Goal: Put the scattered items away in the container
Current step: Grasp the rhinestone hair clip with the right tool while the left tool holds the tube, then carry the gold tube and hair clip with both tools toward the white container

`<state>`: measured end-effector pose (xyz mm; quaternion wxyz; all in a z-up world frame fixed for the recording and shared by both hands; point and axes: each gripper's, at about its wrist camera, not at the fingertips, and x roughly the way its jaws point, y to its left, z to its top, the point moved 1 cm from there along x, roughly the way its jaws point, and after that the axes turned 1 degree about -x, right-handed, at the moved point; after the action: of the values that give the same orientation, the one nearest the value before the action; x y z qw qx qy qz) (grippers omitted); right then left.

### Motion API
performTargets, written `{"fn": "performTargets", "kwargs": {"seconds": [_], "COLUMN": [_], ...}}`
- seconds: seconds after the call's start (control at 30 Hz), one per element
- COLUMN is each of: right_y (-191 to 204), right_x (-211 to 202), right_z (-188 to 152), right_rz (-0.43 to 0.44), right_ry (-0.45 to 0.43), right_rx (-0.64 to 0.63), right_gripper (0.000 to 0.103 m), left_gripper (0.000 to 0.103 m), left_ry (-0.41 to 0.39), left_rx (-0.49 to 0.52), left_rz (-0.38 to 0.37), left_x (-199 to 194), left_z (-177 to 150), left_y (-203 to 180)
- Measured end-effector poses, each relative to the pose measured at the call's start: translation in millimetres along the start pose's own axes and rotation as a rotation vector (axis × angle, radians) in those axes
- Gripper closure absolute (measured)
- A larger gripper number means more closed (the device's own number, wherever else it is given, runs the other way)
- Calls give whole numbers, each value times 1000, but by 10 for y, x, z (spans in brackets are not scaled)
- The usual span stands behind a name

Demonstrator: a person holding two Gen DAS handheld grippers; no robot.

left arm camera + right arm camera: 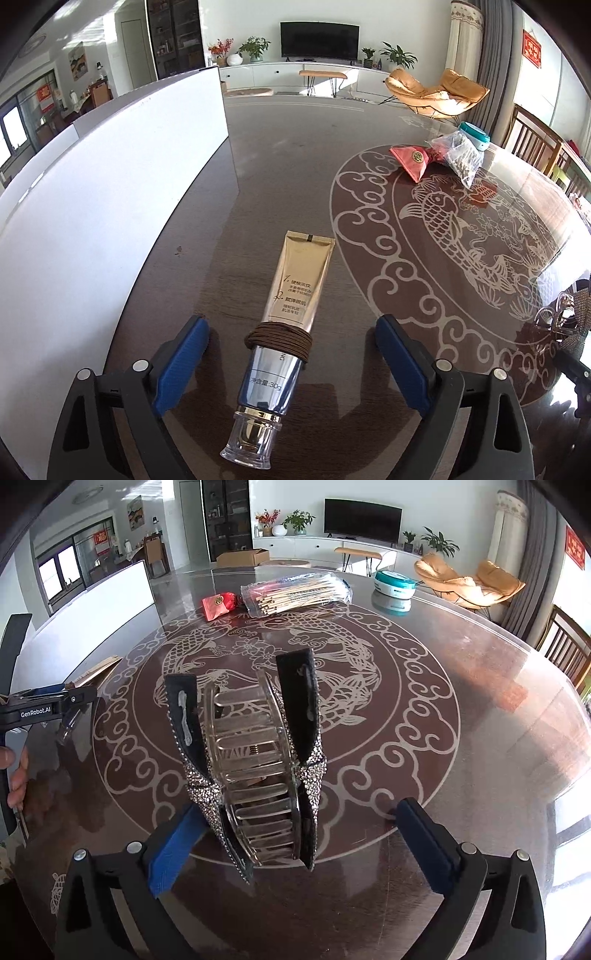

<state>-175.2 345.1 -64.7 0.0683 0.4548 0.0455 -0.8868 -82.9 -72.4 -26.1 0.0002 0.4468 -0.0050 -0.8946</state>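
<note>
Tube [286, 325] flat on table [288, 177] btwn our left gripper [291, 363] fingers, spread, not touching, box [110, 192] beside, our right gripper [299, 843] spread round hair clip [255, 771], left pad touching.

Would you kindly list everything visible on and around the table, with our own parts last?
Cream tube: one, gold and silver, brown cord wound round it, lying between the left jaws.
Hair claw clip: one, clear with rhinestones, between the right jaws.
White box: one, left side of the table.
Red pouch: one, far side.
Bag of sticks: one, clear, beside the pouch.
Round tin: one, teal and white, far edge.
Table: one, dark glass, fish pattern.
Left gripper: open.
Right gripper: open.
</note>
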Motion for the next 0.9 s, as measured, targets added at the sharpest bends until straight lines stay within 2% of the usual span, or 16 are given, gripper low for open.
{"fn": "performTargets", "kwargs": {"seconds": [0.07,0.13,0.17,0.27,0.37,0.43,0.5,0.53,0.6,0.63,0.67,0.73,0.8,0.83,0.9], "right_y": [-1,-1,-1,0,-1,-1,-1,-1,-2,-2,-2,-2,-1,-2,-1], "right_x": [-1,2,1,-1,1,0,-3,0,-1,0,0,0,-1,0,1], "right_z": [-2,0,1,-2,1,1,-2,2,1,2,2,3,-1,6,4], "right_rz": [1,1,1,1,1,1,1,1,1,1,1,1,1,1,0], "right_ry": [0,0,0,0,0,0,0,0,0,0,0,0,0,1,1], "right_rx": [0,0,0,0,0,0,1,1,1,1,1,1,1,1,1], "right_gripper": [0,0,0,0,0,0,0,0,0,0,0,0,0,0,0], "left_gripper": [52,70,74,74,74,74,73,70,55,34,18,17,17,12,9], "left_ry": [-24,-34,-35,-33,-33,-36,-46,-50,-42,-30,-4,-9,-2,1,6], "left_rx": [33,53,60,78,161,227,268,272,235,194,144,94,122,146,160], "left_rz": [-15,-40,-51,-117,-181,-195,-172,-153,-141,-132,-134,-167,-134,-119,-130], "left_x": [-68,-126,-153,-250,-370,-438,-477,-486,-458,-423,-368,-376,-348,-340,-334], "left_z": [-28,-69,-82,-172,-335,-423,-453,-455,-421,-393,-377,-365,-378,-387,-397], "left_y": [-119,-232,-303,-553,-921,-1155,-1272,-1277,-1212,-1137,-1050,-964,-1040,-1087,-1116]}}
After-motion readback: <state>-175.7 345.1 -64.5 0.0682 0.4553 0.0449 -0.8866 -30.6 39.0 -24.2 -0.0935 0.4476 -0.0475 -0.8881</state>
